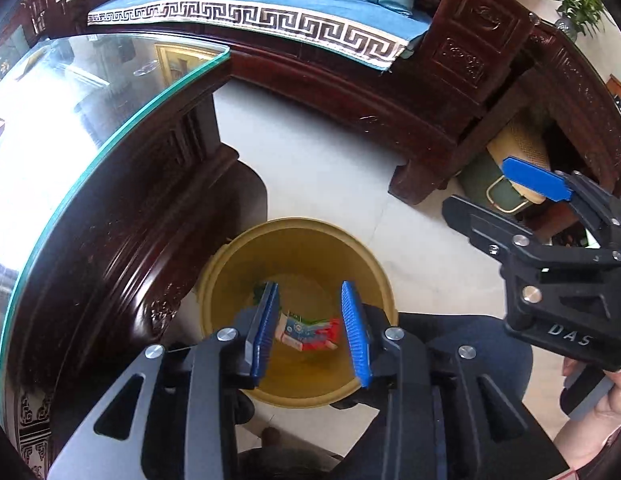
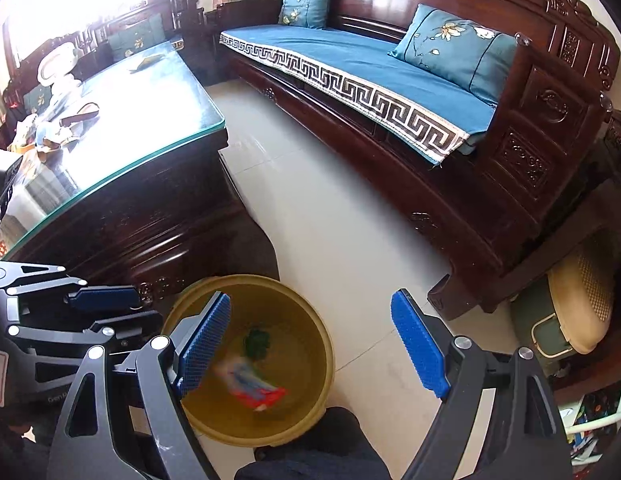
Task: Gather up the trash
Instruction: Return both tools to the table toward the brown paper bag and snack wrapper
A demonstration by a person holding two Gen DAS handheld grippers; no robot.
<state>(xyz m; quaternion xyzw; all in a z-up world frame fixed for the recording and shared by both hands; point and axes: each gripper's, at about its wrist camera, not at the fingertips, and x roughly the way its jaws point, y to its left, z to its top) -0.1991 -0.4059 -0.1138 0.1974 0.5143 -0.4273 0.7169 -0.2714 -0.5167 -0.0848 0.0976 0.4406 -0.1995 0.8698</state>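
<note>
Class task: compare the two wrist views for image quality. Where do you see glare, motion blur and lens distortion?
Left wrist view: window glare washes out the glass tabletop; the wrapper in the yellow bin is sharp. Right wrist view: the wrapper is smeared by blur, the window top left blows out. Both views: fisheye bends the sofa edge.

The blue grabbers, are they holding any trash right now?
No. The left gripper and right gripper are both open and empty. The wrapper lies inside the yellow bin.

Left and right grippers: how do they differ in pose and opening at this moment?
The left gripper hangs directly over the yellow bin, fingers framing the wrapper inside. The right gripper sits beside the bin and spreads wider. Both are open, empty, with blue pads.
</note>
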